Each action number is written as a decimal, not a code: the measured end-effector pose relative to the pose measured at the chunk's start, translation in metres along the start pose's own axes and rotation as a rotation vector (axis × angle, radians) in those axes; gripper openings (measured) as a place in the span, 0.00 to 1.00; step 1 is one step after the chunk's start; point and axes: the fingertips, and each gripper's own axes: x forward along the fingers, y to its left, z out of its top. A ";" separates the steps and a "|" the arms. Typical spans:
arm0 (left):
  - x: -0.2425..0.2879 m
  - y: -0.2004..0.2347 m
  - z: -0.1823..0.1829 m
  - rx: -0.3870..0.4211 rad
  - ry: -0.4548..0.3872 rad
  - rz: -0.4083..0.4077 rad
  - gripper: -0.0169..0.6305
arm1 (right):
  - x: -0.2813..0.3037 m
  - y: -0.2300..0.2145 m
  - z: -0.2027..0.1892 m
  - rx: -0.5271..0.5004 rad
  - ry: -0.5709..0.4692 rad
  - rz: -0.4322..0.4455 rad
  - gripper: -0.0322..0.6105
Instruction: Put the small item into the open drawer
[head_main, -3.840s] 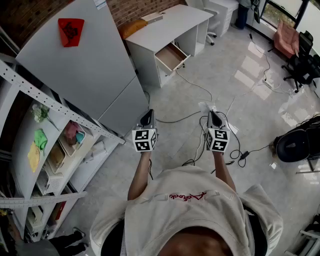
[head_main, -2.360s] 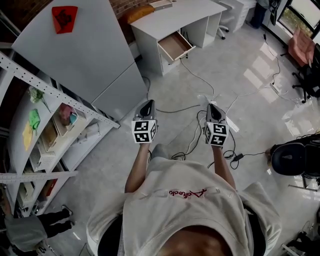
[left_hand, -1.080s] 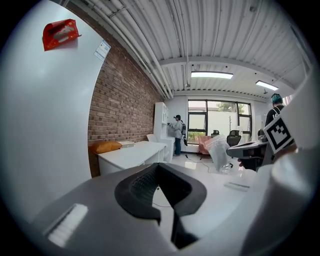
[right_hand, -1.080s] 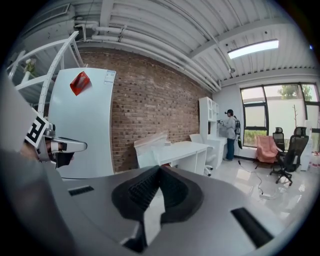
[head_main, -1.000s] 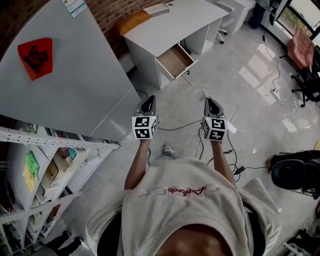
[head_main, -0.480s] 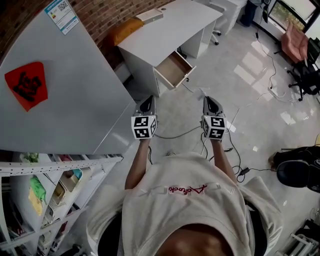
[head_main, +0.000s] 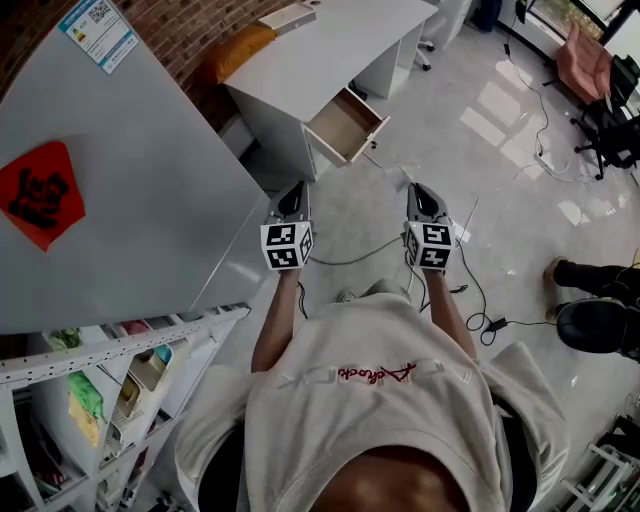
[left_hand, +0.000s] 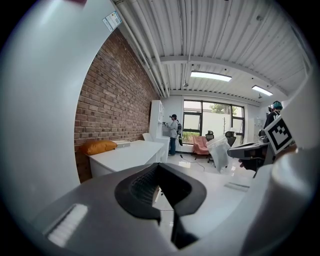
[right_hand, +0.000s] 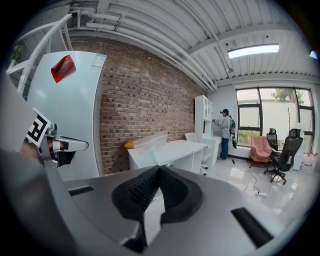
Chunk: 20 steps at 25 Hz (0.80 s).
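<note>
The white desk (head_main: 300, 45) stands ahead with its drawer (head_main: 345, 125) pulled open, wooden inside. Both grippers are held level over the floor, short of the drawer. My right gripper (head_main: 418, 190) is shut on a small clear plastic bag (head_main: 408, 180). In the right gripper view the bag (right_hand: 150, 142) sticks out past the closed jaws. From the left gripper view the bag (left_hand: 219, 152) hangs off the right gripper's tip. My left gripper (head_main: 293, 190) is shut, with nothing between its jaws.
A tall grey cabinet (head_main: 120, 200) with a red sticker stands close on the left, with metal shelving (head_main: 120, 370) below it. Cables (head_main: 470, 300) trail over the shiny floor at the right. An orange cushion (left_hand: 97, 146) lies on the desk. A person (left_hand: 172, 134) stands far off by the window.
The view has shifted toward the desk: the open drawer and cabinet are nearer. Both grippers keep their pose, and the right one still holds the bag.
</note>
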 end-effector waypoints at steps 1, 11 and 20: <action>0.000 0.000 -0.001 -0.002 0.001 -0.003 0.04 | 0.000 0.000 0.000 0.000 0.002 -0.003 0.07; -0.001 -0.002 -0.016 -0.021 0.023 -0.020 0.04 | -0.003 0.005 -0.010 -0.001 0.024 -0.009 0.07; 0.019 0.009 -0.015 -0.012 0.033 -0.014 0.04 | 0.021 0.001 -0.011 0.013 0.025 -0.002 0.07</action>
